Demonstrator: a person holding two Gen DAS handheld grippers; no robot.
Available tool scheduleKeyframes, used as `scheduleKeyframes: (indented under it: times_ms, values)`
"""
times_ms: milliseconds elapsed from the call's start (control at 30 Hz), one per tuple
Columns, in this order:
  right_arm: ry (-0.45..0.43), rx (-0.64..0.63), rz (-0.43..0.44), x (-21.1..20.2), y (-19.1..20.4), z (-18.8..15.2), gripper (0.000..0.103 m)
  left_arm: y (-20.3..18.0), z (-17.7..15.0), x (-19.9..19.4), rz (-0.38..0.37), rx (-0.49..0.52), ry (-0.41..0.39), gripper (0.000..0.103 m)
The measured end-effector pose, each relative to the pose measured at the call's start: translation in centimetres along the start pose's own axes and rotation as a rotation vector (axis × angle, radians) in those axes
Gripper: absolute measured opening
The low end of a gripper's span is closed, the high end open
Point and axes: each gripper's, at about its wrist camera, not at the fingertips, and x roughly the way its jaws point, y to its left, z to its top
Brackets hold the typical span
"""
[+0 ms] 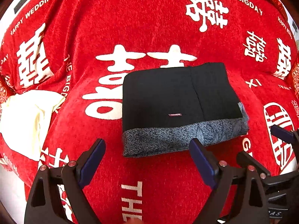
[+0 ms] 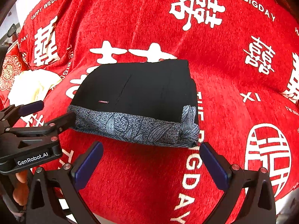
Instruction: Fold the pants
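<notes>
Left black two-finger gripper (image 1: 147, 149) and right one (image 2: 152, 152) both hang spread wide, nothing in them. Just past their tips, around 12 o'clock, the black pants with a grey leaf-print band (image 1: 179, 100) sit as a compact folded rectangle on the red wedding-print blanket (image 1: 130, 28). Looks basically done, maybe a tidy-up left.

It looked like a home bedroom: a red wedding blanket (image 1: 153, 28) with white lettering covered a bed across the frame, a cream cloth (image 1: 28, 112) at left, a patterned red cushion (image 2: 10, 71) beside it
</notes>
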Motion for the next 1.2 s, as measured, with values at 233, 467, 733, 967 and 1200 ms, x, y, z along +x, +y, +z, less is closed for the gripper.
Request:
scheduleKeyframes:
  times_ms: [233,467,733,967,1200]
  values:
    - [-0.005,0.012,-0.004,-0.33,0.06,-0.38,0.103,-0.06,-0.16,-0.24,-0.009,-0.001,0.011,0.093]
    - [-0.007,0.015,-0.008,-0.59,-0.04,-0.47,0.103,-0.02,-0.28,-0.22,0.005,-0.002,0.014,0.093]
    - [-0.003,0.008,-0.011,-0.59,0.18,-0.51,0.103,0.52,-0.13,-0.25,0.012,-0.015,0.014,0.093]
    - [0.007,0.003,-0.012,-0.31,0.18,-0.75,0.103,0.59,-0.01,-0.12,0.006,-0.021,0.023,0.093]
    - [0.014,0.003,-0.014,-0.16,0.07,-0.83,0.103,0.58,-0.02,0.01,0.001,-0.021,0.029,0.093]
